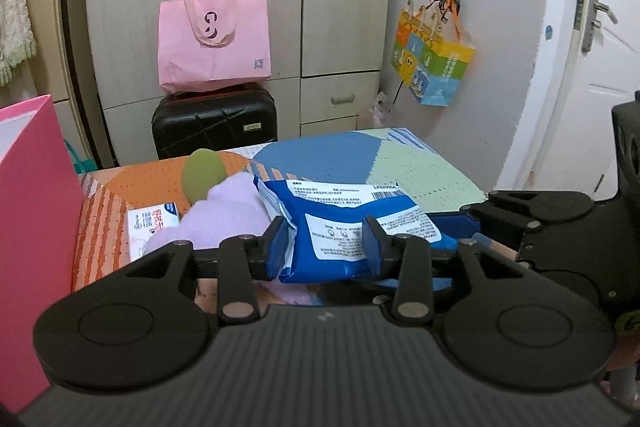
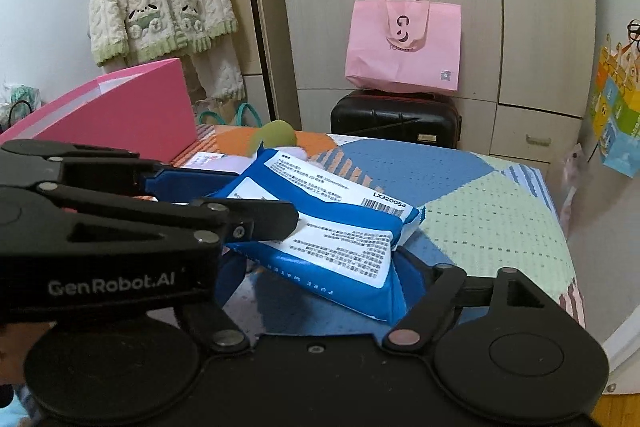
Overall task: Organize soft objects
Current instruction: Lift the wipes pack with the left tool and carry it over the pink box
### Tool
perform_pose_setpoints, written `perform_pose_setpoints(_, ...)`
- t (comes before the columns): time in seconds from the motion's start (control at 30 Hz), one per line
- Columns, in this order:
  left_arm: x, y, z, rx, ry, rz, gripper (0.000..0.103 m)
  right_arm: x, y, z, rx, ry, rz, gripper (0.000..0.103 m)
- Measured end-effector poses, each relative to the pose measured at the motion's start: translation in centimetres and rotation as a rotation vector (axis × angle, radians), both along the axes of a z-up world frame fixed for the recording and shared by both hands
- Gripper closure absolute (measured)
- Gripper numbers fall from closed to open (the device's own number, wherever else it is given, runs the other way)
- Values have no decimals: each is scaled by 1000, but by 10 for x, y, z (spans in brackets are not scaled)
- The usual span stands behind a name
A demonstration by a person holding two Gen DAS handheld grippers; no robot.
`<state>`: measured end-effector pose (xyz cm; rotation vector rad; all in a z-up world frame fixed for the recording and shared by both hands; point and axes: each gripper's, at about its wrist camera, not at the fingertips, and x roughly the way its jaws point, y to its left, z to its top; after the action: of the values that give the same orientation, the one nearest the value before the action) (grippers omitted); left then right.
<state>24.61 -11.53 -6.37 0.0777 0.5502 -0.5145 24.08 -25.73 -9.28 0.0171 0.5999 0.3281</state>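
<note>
Blue wet-wipes pack gripped by both grippers above the patchwork table.

The pack's printed white label faces up, and it is lifted off the colourful tablecloth, casting a shadow there. The left gripper is clamped on its near end, blue pads pressing each side. The right gripper comes from the other side, its fingers closed around the pack's edge. Just behind the pack lies a lilac plush toy with a green part, beside a small white packet. A pink box stands at the table's left edge.
</note>
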Motion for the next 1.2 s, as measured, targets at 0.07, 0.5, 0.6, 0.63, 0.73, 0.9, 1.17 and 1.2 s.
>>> perform_pose_setpoints(0.07,-6,4,4,-14,9,-14,66,-7,2,3,-6,-11,-9,17)
perform_pose_setpoints(0.5,-55,15,20,12,1,-63,66,-60,22,17,-54,-49,-51,15)
perform_pose_setpoints(0.6,-67,21,23,13,7,-77,66,-73,26,21,-68,-51,-48,15)
perform_pose_setpoints(0.63,-72,23,23,20,4,-80,66,-77,27,22,-70,-53,-44,15)
perform_pose_setpoints(0.73,-83,28,25,30,8,-92,66,-90,34,24,-90,-54,-36,15)
perform_pose_setpoints(0.9,-101,39,27,36,41,-109,66,-114,43,26,-125,-45,-8,15)
perform_pose_setpoints(1.17,-126,65,38,-2,74,-128,66,-146,55,41,-125,-50,47,15)
perform_pose_setpoints(1.2,-129,68,39,-6,73,-130,66,-150,57,43,-124,-53,53,15)
